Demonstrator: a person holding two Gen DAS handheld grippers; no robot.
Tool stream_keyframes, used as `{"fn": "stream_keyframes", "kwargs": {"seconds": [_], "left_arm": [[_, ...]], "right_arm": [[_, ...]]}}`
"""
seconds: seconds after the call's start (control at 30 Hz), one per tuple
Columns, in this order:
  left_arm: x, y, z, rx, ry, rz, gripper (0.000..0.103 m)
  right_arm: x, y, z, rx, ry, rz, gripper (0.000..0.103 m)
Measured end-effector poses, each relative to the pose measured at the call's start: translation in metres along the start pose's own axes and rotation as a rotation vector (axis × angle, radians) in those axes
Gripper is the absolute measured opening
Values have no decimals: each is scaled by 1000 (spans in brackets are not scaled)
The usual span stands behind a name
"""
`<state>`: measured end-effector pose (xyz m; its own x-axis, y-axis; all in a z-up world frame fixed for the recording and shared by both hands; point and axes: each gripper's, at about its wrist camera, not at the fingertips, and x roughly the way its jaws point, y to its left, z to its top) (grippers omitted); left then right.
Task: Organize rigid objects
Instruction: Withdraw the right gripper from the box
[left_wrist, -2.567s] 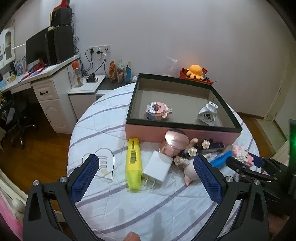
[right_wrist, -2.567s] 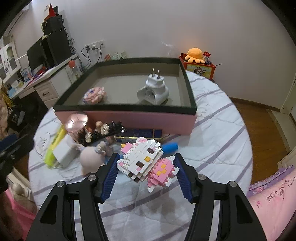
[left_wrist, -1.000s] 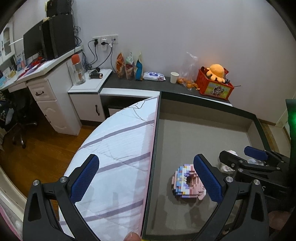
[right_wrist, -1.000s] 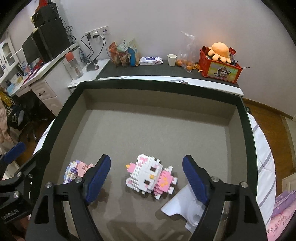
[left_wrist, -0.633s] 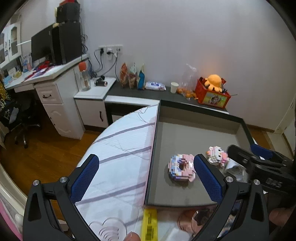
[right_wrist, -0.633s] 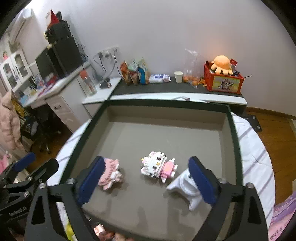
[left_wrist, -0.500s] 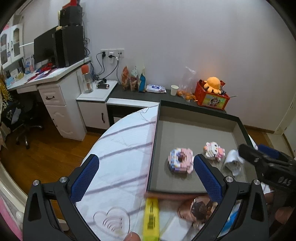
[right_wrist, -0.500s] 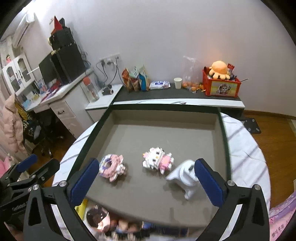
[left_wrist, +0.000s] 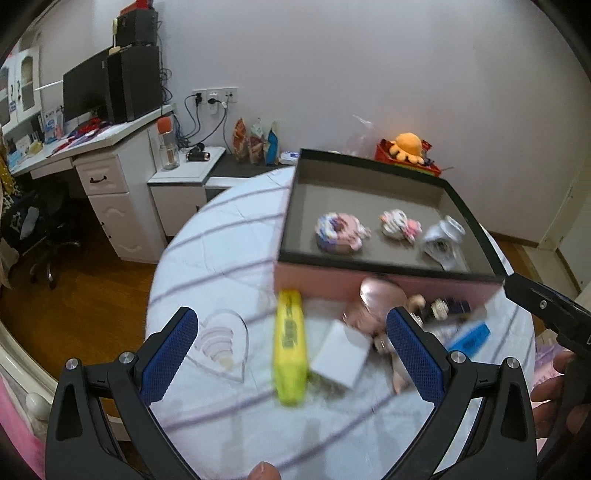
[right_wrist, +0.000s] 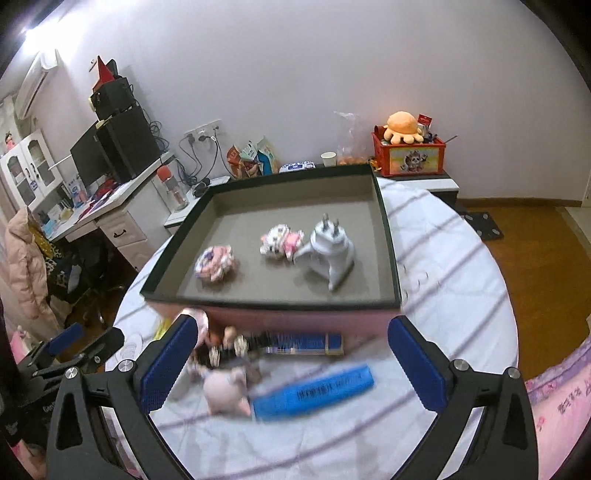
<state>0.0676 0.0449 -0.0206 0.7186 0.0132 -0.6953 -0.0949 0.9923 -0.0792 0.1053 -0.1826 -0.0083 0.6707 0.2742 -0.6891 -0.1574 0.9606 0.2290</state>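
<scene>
Both grippers, left (left_wrist: 291, 350) & right (right_wrist: 284, 363), gape empty over clutter; blue bar (right_wrist: 314, 391) abuts pig figurine (right_wrist: 225, 387), risking a knock.

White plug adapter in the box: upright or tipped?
Tipped. The white plug adapter lies on its side on the box floor, prongs slanting up toward the back wall.

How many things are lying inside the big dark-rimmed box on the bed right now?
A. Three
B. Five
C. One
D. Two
A: inside the box lie three things in a row: a round block-built donut, a pink and white block-built cat figure and a white plug adapter; the rest of the clutter sits outside, in front of it.
</scene>
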Motion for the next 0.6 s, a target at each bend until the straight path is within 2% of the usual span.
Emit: {"fn": "stream_keyframes", "kwargs": {"seconds": [0.3,0.5,0.6], "left_arm": [[-6,-12,-28,33,15,-13,103],[3,-12,-35,46,31,2,103],[9,-10,-39,42,44,-19,103]], "right_arm": [[-18,-5,-37,12,-14,-14,103],[-21,-12,-42,36,-19,-21,103],[-19,-15,-42,38,-14,-26,103]]}}
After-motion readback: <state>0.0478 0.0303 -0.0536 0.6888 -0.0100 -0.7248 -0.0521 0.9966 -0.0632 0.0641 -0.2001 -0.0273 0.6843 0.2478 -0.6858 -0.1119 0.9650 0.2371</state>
